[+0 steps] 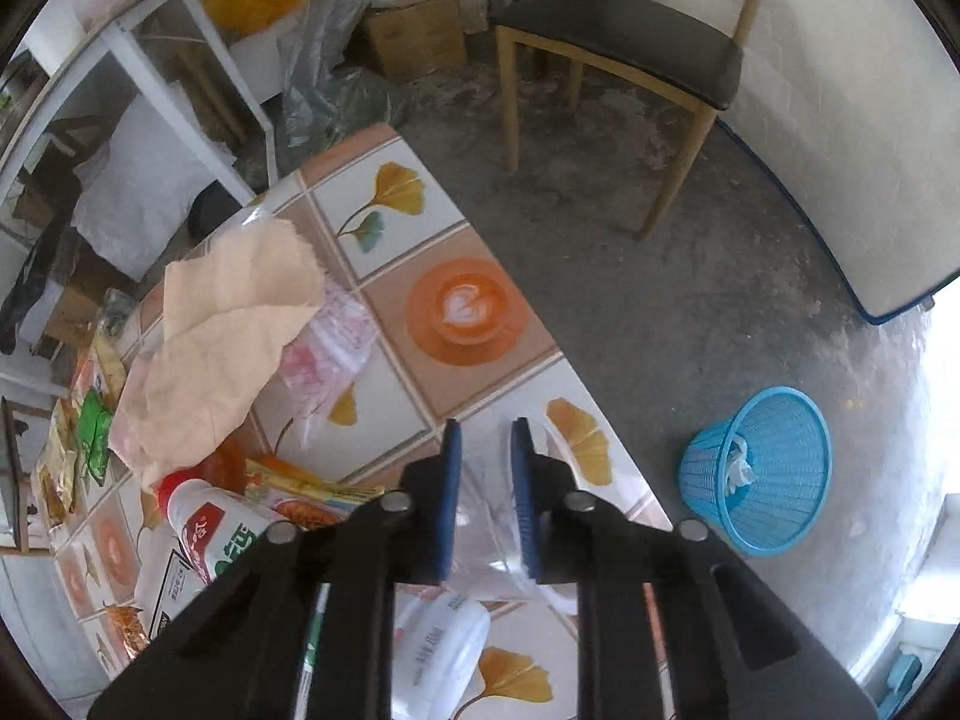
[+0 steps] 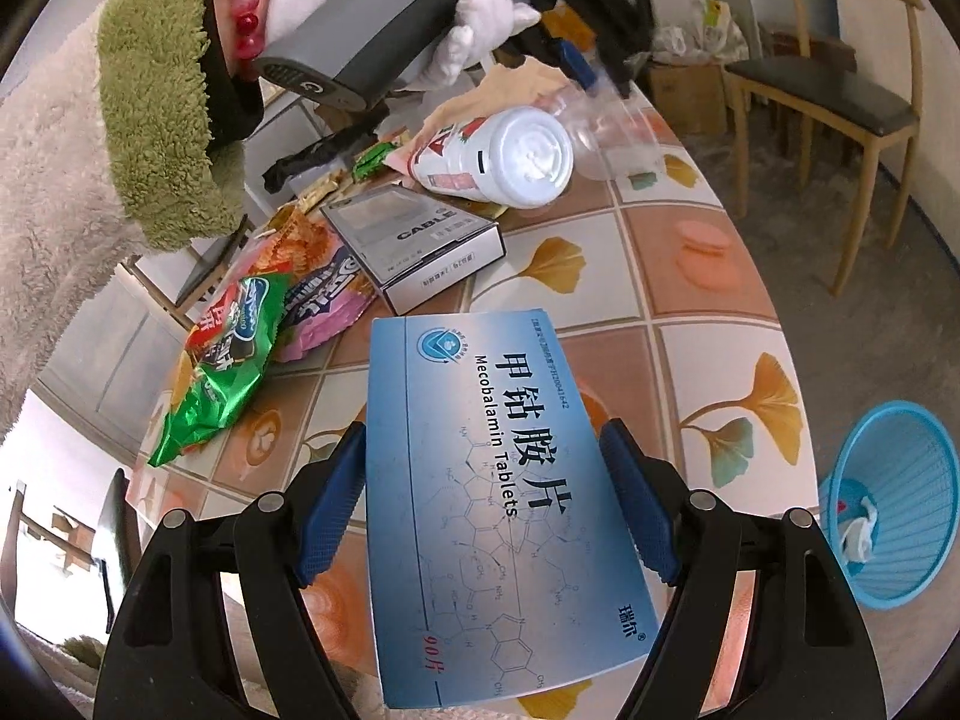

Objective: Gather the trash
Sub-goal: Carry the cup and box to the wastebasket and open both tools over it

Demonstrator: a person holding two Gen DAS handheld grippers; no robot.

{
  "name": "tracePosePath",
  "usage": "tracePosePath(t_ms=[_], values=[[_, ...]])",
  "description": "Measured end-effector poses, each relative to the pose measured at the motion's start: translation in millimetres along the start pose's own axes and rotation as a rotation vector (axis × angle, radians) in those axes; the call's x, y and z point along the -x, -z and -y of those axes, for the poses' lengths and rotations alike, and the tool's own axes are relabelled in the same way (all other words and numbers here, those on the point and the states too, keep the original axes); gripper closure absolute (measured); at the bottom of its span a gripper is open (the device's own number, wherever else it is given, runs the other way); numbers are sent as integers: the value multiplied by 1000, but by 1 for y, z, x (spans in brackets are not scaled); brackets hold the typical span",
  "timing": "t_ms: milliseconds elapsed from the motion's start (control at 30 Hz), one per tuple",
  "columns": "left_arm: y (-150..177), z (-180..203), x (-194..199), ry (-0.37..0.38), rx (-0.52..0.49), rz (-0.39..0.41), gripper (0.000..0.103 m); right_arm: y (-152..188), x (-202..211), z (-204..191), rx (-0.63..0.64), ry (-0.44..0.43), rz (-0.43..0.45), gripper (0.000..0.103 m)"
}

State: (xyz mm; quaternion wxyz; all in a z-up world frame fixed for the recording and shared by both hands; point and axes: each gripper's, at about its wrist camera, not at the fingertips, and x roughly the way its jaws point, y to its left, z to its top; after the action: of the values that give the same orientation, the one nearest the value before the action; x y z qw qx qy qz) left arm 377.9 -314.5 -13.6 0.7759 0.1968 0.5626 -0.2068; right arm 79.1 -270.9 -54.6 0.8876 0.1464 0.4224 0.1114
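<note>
My right gripper [image 2: 483,456] is shut on a blue Mecobalamin tablet box [image 2: 492,492] and holds it above the tiled table [image 2: 708,312]. My left gripper [image 1: 486,438] is shut on a clear plastic cup [image 1: 492,534], lifted over the table's edge [image 1: 468,222]; the cup also shows in the right wrist view [image 2: 612,138]. A blue mesh waste basket [image 1: 762,468] stands on the floor to the right, with some white trash in it; it also shows in the right wrist view [image 2: 894,510]. A white bottle [image 2: 504,156], a grey cable box [image 2: 414,246] and snack wrappers [image 2: 234,348] lie on the table.
A crumpled beige paper [image 1: 222,336] and a plastic bag [image 1: 330,348] lie on the table's far part. A wooden chair [image 1: 630,54] stands on the concrete floor beyond the table. A white shelf [image 1: 120,120] and boxes stand at the back left.
</note>
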Motion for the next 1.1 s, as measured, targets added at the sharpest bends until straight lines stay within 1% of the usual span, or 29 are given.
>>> tracePosePath(t_ms=[133, 333, 467, 567, 600, 700, 800, 933, 1033, 1067, 1100], values=[[1, -7, 2, 13, 15, 13, 96, 0, 1, 1, -8, -6, 7, 31], [7, -16, 21, 68, 64, 83, 96, 1, 6, 4, -27, -11, 13, 32], [15, -22, 53, 87, 85, 172, 96, 1, 14, 8, -48, -33, 21, 32], [26, -23, 81, 109, 91, 234, 96, 1, 27, 9, -54, -43, 49, 32], [29, -22, 89, 114, 87, 249, 96, 1, 32, 10, -73, -13, 74, 32], [40, -14, 107, 129, 76, 283, 96, 5, 50, 19, -98, -8, 105, 32], [51, 4, 122, 164, 41, 304, 96, 14, 75, 37, -147, 19, 142, 32], [63, 41, 130, 231, -21, 322, 96, 34, 115, 80, -266, 92, 192, 32], [68, 81, 123, 293, -72, 310, 96, 53, 144, 120, -385, 176, 222, 32], [70, 101, 115, 321, -94, 293, 96, 58, 151, 131, -422, 189, 230, 32], [72, 111, 110, 333, -106, 283, 96, 68, 162, 148, -487, 202, 244, 32]])
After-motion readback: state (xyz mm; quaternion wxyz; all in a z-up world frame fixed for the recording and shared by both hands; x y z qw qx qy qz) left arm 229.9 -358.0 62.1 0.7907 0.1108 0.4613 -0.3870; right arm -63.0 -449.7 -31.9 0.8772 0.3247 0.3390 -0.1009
